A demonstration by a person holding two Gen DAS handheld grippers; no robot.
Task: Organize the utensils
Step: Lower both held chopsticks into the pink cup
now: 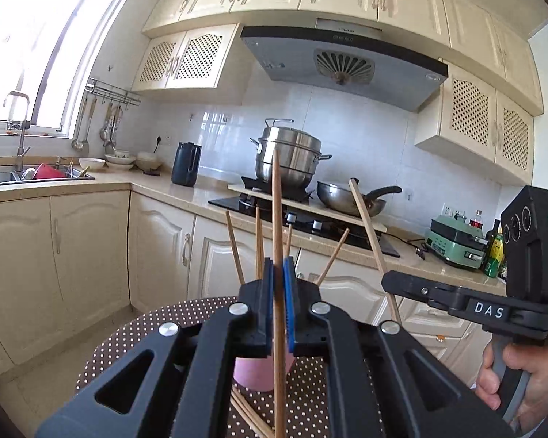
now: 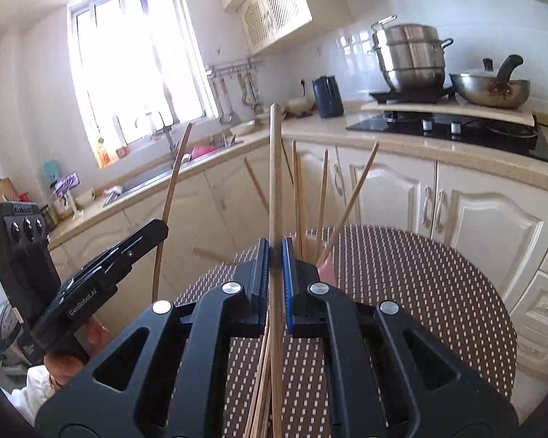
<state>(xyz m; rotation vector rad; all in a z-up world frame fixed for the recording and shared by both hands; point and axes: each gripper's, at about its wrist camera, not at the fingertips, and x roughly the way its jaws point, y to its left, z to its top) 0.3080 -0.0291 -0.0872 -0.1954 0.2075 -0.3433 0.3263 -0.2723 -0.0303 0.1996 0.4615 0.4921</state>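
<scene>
My left gripper (image 1: pixel 278 273) is shut on a single wooden chopstick (image 1: pixel 276 200) that stands nearly upright between its blue pads. Below it on the dotted table (image 1: pixel 135 332) is a pink cup (image 1: pixel 255 374) with several chopsticks (image 1: pixel 259 241) leaning in it. Loose chopsticks (image 1: pixel 252 416) lie on the cloth in front of the cup. My right gripper (image 2: pixel 275 252) is shut on another upright chopstick (image 2: pixel 276 182), just left of the pink cup (image 2: pixel 327 268). Each gripper shows in the other's view: the right gripper (image 1: pixel 387 281) with its chopstick (image 1: pixel 370 237), the left gripper (image 2: pixel 159 230) with its own.
Beyond the round table (image 2: pixel 420 292) runs an L-shaped counter with cream cabinets (image 1: pixel 87 255). On it are a stove (image 1: pixel 310 219) with a steel pot (image 1: pixel 290 157) and a wok (image 1: pixel 350 199), a dark kettle (image 1: pixel 185 163) and a sink (image 1: pixel 36 175).
</scene>
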